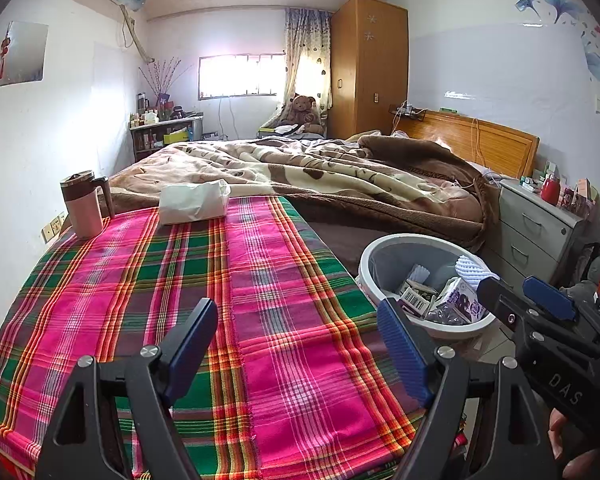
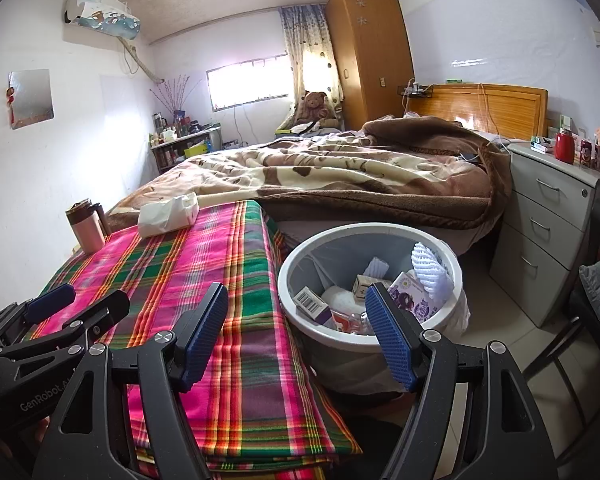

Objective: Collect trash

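Note:
A round grey trash bin (image 2: 285, 280) stands on the floor beside the table, holding several small cartons (image 2: 414, 298), a white foam net (image 2: 430, 270) and wrappers. My right gripper (image 2: 298, 332) hangs open and empty at the table's edge, its right finger over the bin's near rim. My left gripper (image 1: 300, 344) is open and empty too, low over the plaid cloth (image 1: 260, 280). From the left wrist view the bin (image 1: 365, 268) lies to the right, with the right gripper (image 1: 520, 294) just beyond it. The left gripper (image 2: 80, 306) shows at the right wrist view's lower left.
A white tissue pack (image 1: 194, 202) and a pink lidded mug (image 1: 84, 204) sit at the table's far end. Behind lies a bed with a brown blanket (image 1: 320, 172). A grey drawer unit (image 2: 552, 216) stands right of the bin, and a dark chair (image 2: 596, 300) sits further right.

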Demonstrator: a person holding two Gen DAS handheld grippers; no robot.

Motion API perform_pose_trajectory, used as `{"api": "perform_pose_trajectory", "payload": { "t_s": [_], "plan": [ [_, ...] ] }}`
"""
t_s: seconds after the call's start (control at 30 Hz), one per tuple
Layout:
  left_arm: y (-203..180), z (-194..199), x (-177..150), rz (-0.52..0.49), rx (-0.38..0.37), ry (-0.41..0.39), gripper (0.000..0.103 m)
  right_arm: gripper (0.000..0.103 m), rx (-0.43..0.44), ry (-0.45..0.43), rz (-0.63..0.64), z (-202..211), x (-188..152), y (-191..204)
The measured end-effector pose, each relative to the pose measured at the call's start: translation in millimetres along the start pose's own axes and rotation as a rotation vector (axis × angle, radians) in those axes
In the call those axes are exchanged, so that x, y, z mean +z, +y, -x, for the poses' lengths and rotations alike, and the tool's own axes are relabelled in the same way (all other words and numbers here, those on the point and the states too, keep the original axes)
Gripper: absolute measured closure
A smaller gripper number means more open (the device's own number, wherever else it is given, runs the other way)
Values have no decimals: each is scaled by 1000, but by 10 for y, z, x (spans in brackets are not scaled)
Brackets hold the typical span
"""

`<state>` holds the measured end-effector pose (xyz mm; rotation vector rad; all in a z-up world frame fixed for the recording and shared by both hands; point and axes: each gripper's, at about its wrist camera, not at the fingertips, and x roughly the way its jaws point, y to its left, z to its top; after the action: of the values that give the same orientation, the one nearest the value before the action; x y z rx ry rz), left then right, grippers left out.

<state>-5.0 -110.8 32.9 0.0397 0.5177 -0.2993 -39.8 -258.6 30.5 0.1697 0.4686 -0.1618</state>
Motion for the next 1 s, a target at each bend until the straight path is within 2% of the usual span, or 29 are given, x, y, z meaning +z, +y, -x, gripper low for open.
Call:
{"api": "perform_pose_trajectory", "payload": {
  "t_s": [1.0],
  "plan": [
    [25, 19, -2, 5, 5, 2, 20, 30, 0, 5, 0, 27, 13, 18]
  ]
}}
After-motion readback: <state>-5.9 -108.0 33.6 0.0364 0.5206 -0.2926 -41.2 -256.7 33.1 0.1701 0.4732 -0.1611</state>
